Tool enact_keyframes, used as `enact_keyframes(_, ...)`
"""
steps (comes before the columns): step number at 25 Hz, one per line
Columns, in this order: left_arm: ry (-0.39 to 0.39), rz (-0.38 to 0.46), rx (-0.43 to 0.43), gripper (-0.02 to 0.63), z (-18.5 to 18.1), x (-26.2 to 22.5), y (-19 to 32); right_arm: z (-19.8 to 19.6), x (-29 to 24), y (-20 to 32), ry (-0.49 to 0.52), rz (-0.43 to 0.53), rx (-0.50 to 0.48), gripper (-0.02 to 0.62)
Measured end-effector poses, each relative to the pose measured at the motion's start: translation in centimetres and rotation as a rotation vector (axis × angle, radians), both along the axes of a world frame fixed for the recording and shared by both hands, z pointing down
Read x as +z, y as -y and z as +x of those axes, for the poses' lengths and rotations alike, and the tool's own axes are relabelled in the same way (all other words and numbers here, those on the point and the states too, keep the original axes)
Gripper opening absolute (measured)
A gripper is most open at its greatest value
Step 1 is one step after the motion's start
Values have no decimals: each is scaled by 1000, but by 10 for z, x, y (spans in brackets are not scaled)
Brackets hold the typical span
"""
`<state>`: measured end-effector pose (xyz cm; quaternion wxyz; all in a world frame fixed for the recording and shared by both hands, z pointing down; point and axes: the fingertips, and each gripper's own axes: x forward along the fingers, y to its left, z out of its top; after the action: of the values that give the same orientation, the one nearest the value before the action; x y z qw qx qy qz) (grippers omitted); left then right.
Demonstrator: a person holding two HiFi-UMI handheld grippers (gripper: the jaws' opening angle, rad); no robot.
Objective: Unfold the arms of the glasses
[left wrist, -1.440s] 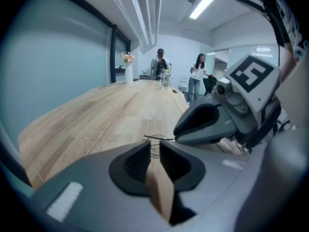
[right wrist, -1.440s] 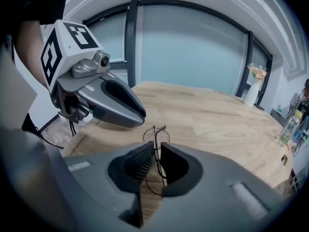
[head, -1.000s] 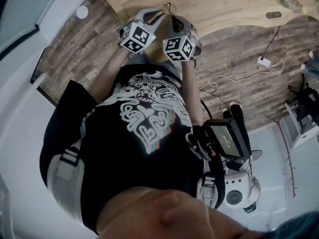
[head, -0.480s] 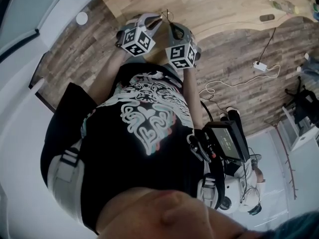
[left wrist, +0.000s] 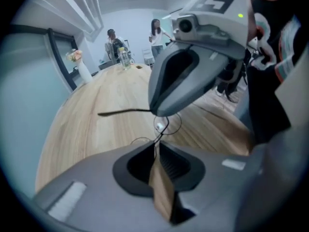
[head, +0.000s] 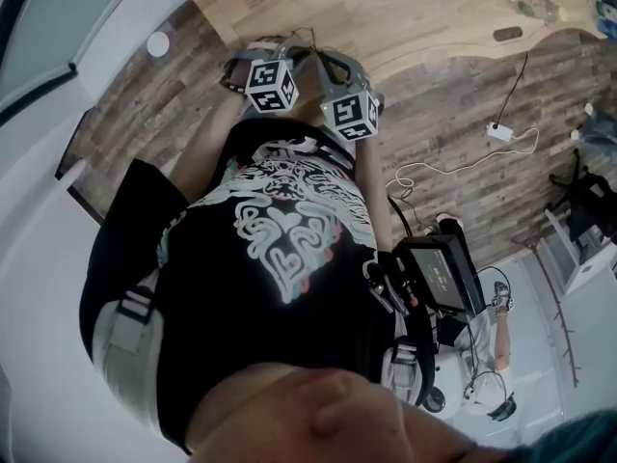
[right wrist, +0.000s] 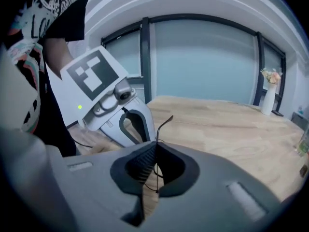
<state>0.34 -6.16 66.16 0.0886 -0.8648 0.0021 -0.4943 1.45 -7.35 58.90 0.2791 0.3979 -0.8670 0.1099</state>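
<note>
The glasses (left wrist: 159,126) hang in the air above the near end of a long wooden table (left wrist: 96,134), pinched between the two grippers, which meet almost tip to tip. They are a thin dark wire pair with round rims and clear lenses, so slight that in the head view only a faint wire (head: 310,39) shows above the gripper tips.

In the left gripper view the left gripper (left wrist: 157,151) has its jaws closed on the wire of the frame, which rises as a fine line out of the narrow slit between them. Just above, the right gripper (left wrist: 164,111) comes down onto the same frame from the other side. One arm of the glasses (left wrist: 123,113) sticks out from under it to the left, nearly level over the table top, well clear of the wood.

In the right gripper view the right gripper (right wrist: 154,153) is likewise clamped on the thin wire (right wrist: 155,170), which runs straight down between its ridged pads. An arm (right wrist: 164,125) stands up out of the jaws and leans to the right, its tip bent over. The left gripper (right wrist: 137,129) sits just behind and to the left
</note>
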Motion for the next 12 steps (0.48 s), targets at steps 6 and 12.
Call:
enact_keyframes(6,19,-36,-31,23,-8,7,2,5,-11,-4,265,9,67,2)
enact_keyframes(12,25,-38,-35,23,-4,10,9,10,-16,-9,380,21,88,2)
